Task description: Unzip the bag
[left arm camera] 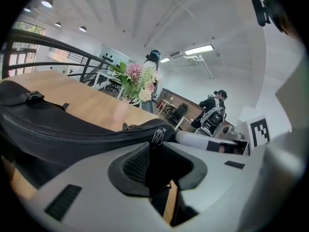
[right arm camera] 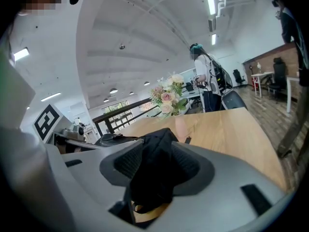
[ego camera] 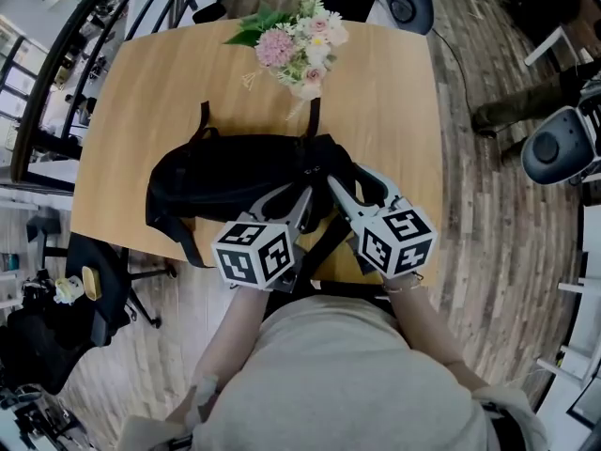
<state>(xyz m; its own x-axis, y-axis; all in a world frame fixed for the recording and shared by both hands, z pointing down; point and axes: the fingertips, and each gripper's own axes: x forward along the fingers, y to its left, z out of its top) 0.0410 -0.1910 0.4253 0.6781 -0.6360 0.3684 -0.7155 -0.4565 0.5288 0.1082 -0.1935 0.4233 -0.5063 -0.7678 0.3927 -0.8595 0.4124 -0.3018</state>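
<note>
- Left gripper (left arm camera: 161,148) is clenched at the near right end of the bag (ego camera: 235,181). The metal zipper pull (left arm camera: 158,136) stands right at its jaw tips, and a dark strip goes down between the 2 pads.
- What the pads pinch is dark against dark, so it seems to be the tab of the pull, but I am not fully sure.
- Right gripper (right arm camera: 157,151) is grasping a bunched fold of the black fabric of the bag. The fold fills the gap and touches both pads.
- Both grippers meet at the same end of the bag, just beside each other, with the left one on the person's left side.
- Black and soft, the bag lies flat on the wooden table (ego camera: 376,92), near the edge closest to the person.
- From the left gripper view the zipper (left arm camera: 72,138) runs along the top of the bag to the pull, and its teeth are closed on all this visible length.
- 2 straps (ego camera: 204,120) of the bag reach toward the far side of the table.
- Pink and white flowers (ego camera: 300,45) stand near the far edge, well apart from the grippers.
</note>
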